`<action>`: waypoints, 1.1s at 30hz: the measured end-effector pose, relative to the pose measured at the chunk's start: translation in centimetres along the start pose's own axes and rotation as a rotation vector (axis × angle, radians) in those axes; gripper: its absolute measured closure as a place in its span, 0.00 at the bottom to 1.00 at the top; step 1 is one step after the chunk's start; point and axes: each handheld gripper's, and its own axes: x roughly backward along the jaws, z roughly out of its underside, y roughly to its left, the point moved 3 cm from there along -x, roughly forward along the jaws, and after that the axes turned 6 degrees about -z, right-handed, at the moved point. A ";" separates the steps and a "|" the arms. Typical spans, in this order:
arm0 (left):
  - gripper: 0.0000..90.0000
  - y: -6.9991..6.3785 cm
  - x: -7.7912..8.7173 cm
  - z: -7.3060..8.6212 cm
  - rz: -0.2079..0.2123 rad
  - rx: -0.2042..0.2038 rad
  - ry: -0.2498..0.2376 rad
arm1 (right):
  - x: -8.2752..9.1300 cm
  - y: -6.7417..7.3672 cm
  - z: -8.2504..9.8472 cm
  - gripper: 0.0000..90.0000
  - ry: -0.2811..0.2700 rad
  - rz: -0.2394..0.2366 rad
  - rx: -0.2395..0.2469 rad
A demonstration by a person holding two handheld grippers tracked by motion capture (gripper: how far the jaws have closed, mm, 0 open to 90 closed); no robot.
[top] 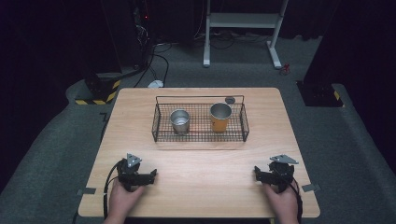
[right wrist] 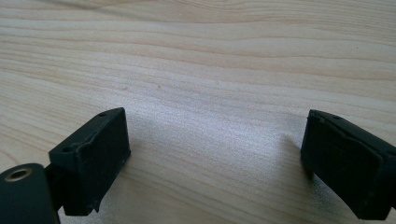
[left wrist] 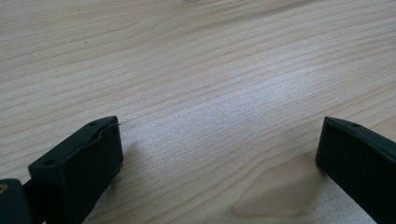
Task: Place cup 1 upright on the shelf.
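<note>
A black wire basket (top: pixel 200 136) stands at the middle back of the wooden table (top: pixel 201 186). Inside it a silver metal cup (top: pixel 180 121) stands upright on the left and an orange cup (top: pixel 220 116) with a metal rim on the right. My left gripper (top: pixel 152 176) rests on the table near the front left, held by a hand, jaws pointing right. In the left gripper view the gripper (left wrist: pixel 219 140) is open over bare wood. My right gripper (top: pixel 257 173) rests at the front right, jaws pointing left. It is open (right wrist: pixel 215 135) with nothing between its jaws.
A small dark round object (top: pixel 229 100) lies on the table just behind the basket. Grey tape tabs (top: pixel 87 191) mark the table's front corners. Beyond the table are a white desk frame (top: pixel 243 28), cables and yellow-black striped bases (top: pixel 99 95) on grey carpet.
</note>
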 end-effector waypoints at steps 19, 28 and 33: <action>0.00 -0.2 0.0 0.0 -0.033 0.031 0.010 | -1.6 0.6 -1.6 0.08 -0.008 0.109 -0.109; 0.00 -0.1 -0.1 -0.1 -0.030 0.030 0.010 | -1.5 0.7 -1.5 0.08 -0.010 0.109 -0.115; 0.00 -0.1 -0.1 -0.1 -0.030 0.027 0.010 | -1.5 0.7 -1.5 0.08 -0.010 0.109 -0.115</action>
